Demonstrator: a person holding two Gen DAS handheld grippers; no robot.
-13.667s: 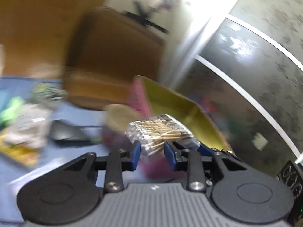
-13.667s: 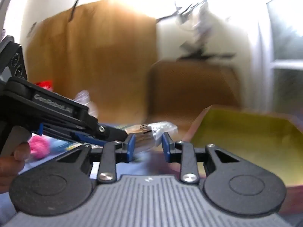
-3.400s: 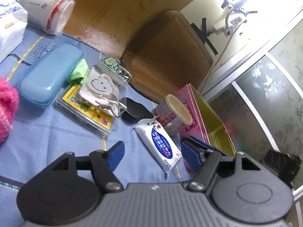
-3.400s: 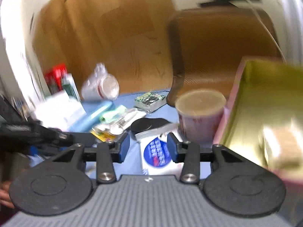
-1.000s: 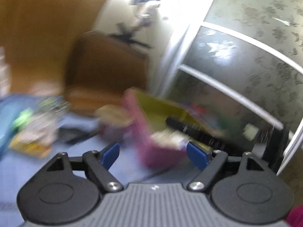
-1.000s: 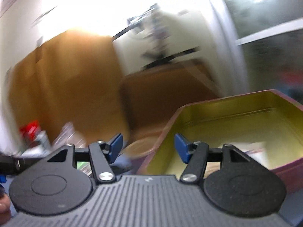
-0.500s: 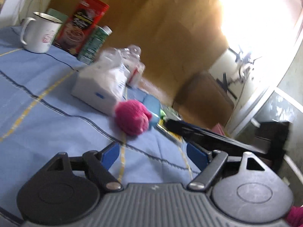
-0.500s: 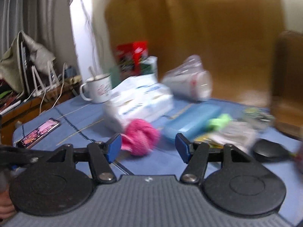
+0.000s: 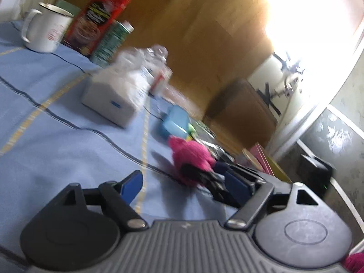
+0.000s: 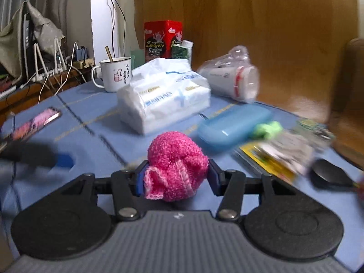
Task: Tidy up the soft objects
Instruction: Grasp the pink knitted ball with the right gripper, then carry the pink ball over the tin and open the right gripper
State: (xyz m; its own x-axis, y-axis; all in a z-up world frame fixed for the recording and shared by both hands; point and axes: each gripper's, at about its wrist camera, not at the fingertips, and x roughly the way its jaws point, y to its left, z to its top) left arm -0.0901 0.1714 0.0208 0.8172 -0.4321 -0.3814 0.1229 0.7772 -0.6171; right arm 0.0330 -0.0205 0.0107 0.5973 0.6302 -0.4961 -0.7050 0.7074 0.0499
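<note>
Both cameras have swung off the pink tin and onto the cluttered end of the blue tablecloth point(image 10: 75, 122), so whatever went into the tin is done and a new pickup is on. Biggest thing out there is the white tissue pack point(image 10: 163, 97), with the blue case point(image 10: 234, 122) just beside it and a mug point(image 10: 116, 74) further back.

Right gripper point(image 10: 176, 176) now has the pink knitted ball point(image 10: 175, 159) sitting between its blue pads and the jaws are closing on it; the yarn already bulges against both sides, so I'd call that a grip, ball not yet lifted off the cloth by the look of it.

Left gripper point(image 9: 184, 184) hangs spread wide with nothing in it, just off to the side of the ball point(image 9: 188, 157).

My guess: ball goes to the tin point(image 9: 261, 157) next. It's squishy, so it might slip.
</note>
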